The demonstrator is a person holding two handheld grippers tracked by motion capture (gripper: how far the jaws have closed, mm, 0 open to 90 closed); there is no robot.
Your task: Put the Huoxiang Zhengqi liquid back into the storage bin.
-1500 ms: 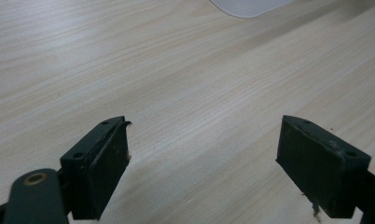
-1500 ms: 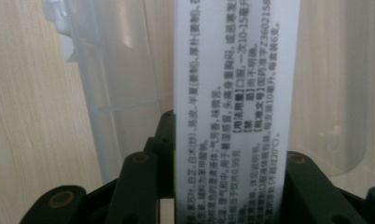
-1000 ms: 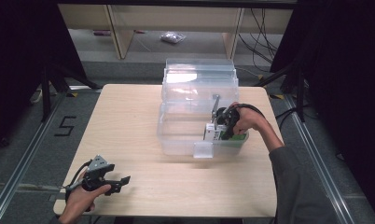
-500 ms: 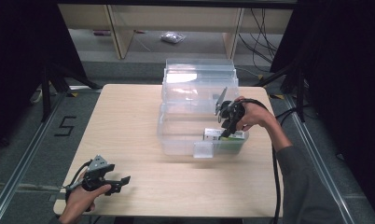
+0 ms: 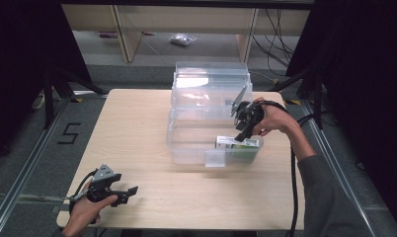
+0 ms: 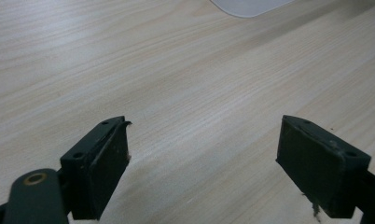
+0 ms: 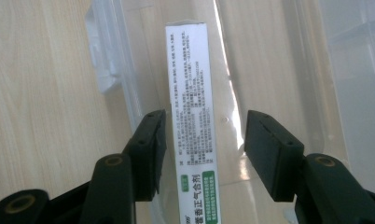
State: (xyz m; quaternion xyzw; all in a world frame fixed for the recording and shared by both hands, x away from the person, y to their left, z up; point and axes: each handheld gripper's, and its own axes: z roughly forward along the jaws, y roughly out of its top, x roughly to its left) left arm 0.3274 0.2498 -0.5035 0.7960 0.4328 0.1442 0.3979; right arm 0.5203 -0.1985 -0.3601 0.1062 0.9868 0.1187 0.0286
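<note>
This is looking like a lab or test bay set up for recording, not a home. A bare wooden table [image 5: 137, 133] is standing on a grey floor [image 5: 19, 163] between metal rails [image 5: 16, 173], with a "5" [image 5: 68, 133] marked on the floor beside it. Black curtains [image 5: 23, 44] are hanging on both sides, closing the spot off. Cables [image 5: 278, 24] are trailing down at the back near plain shelving [image 5: 122, 22], and a small bag [image 5: 181, 39] is lying on the floor there.
</note>
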